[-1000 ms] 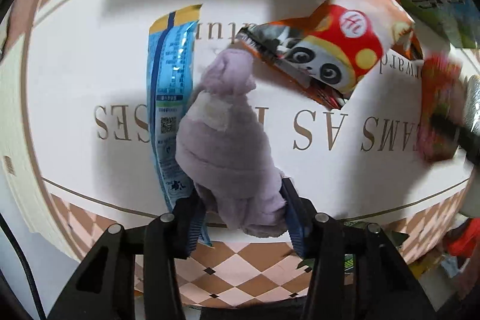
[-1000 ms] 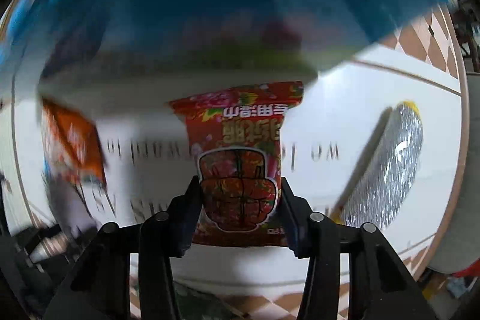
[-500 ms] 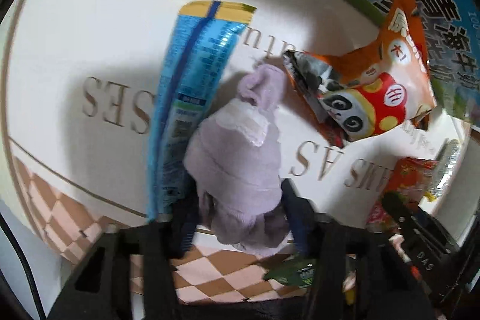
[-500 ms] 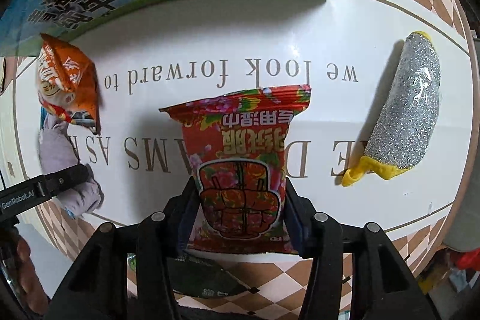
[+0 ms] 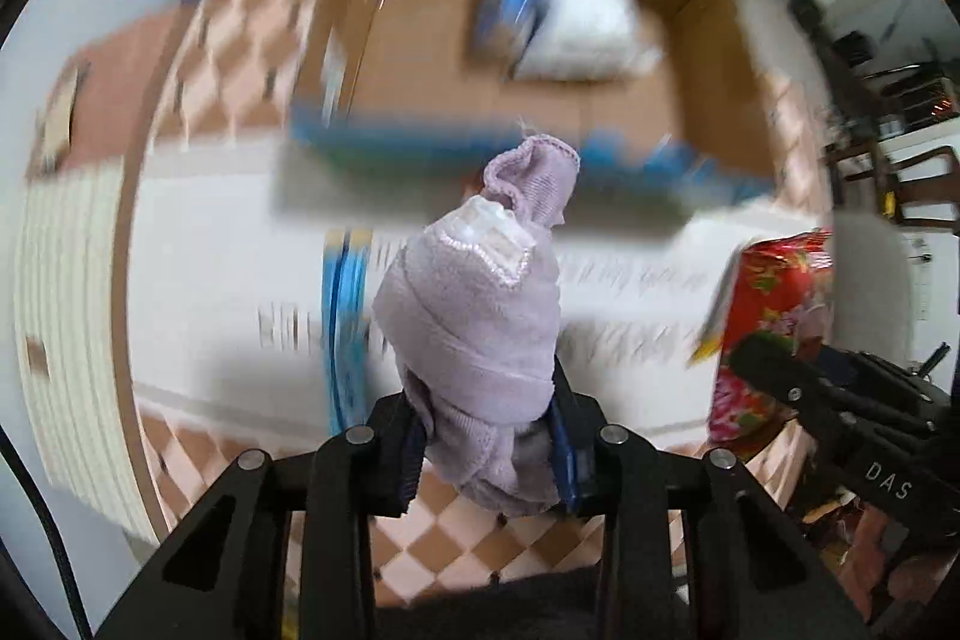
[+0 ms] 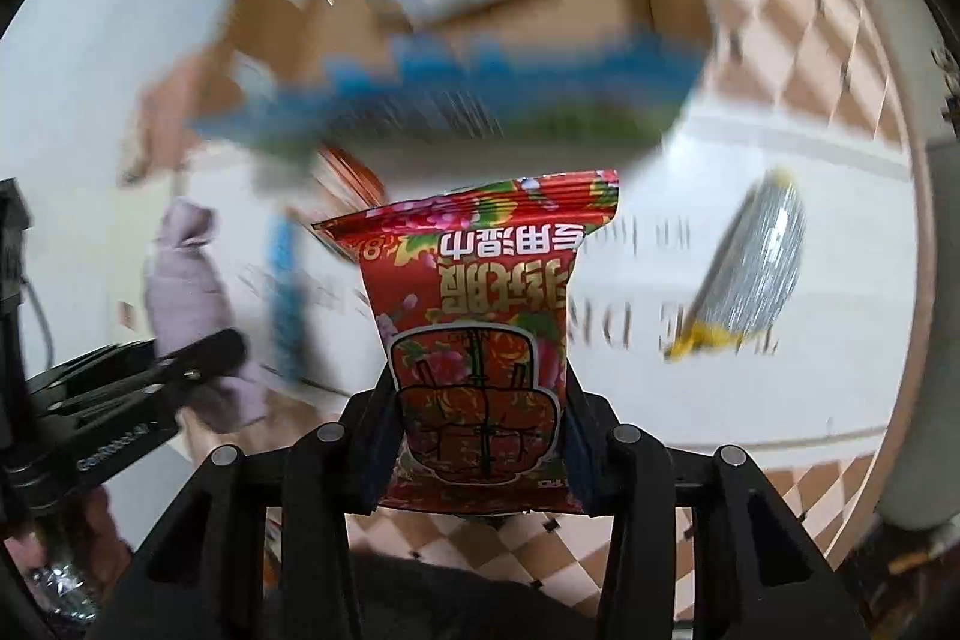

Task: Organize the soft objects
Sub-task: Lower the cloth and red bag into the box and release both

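Note:
My left gripper is shut on a rolled lilac cloth and holds it upright above the white table. My right gripper is shut on a red flowered packet, lifted off the table. Each gripper shows in the other's view: the right one with the red packet at the right, the left one with the lilac cloth at the left. An open cardboard box with a blue-printed front wall stands beyond the table; it holds a blue pack and a white bundle.
A silver glitter pouch with a yellow end lies on the table at the right. A long blue packet lies to the left of the cloth. The views are blurred by motion. Checkered floor surrounds the table.
Both grippers have lifted and tilted up with their loads, so the open cardboard box has come into view beyond the table. The orange panda packet has left the left wrist view.

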The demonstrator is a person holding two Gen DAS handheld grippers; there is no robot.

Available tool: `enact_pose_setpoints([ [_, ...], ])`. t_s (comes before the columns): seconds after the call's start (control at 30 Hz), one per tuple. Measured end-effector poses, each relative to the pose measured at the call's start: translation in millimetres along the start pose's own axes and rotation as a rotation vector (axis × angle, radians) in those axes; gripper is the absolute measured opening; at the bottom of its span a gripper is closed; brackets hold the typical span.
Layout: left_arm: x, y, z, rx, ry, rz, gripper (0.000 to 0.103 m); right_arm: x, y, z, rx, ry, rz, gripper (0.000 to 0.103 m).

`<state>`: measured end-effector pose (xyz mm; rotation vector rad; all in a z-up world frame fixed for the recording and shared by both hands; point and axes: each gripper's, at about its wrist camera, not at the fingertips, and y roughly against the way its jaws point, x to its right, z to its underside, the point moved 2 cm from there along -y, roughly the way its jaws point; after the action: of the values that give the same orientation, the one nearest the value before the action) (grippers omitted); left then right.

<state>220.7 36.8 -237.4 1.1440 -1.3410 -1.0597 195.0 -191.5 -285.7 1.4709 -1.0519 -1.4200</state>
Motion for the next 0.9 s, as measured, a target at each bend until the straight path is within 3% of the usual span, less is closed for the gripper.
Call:
enact_pose_setpoints([
  [0.1,11.6,11.3,-61.7,0.074,-0.028,-0.010,0.031,-6.8,41.9,-35.2,0.084,0.005,-0.036,0.047],
  [0.17,10.9,8.1,-94.3,0.092,-0.030,-0.041,0.031,-6.3,54.5,-68.7,0.127,-0.005,-0.012,0.047],
  [0.33,7.9,-27.9,-186.1,0.026,-0.044,-0.119,0.031,1.8,45.6,-148.3,0.141,-0.063,0.060,0.047],
  [0.47,-1.1,-60.8,-238.5,-0.048,-0.084,-0.166,0.032,7.5,16.3,-209.2,0.120,-0.080,0.147,0.047],
  [0.6,-0.6,-88.7,-271.7,-0.110,-0.099,-0.185,0.032,19.3,-16.3,-266.2,0.087,-0.088,0.207,0.047],
  [0.9,-2.7,-125.2,-300.7,-0.205,-0.090,-0.166,0.036,26.0,-65.7,-306.6,0.039,-0.089,0.305,0.048],
])
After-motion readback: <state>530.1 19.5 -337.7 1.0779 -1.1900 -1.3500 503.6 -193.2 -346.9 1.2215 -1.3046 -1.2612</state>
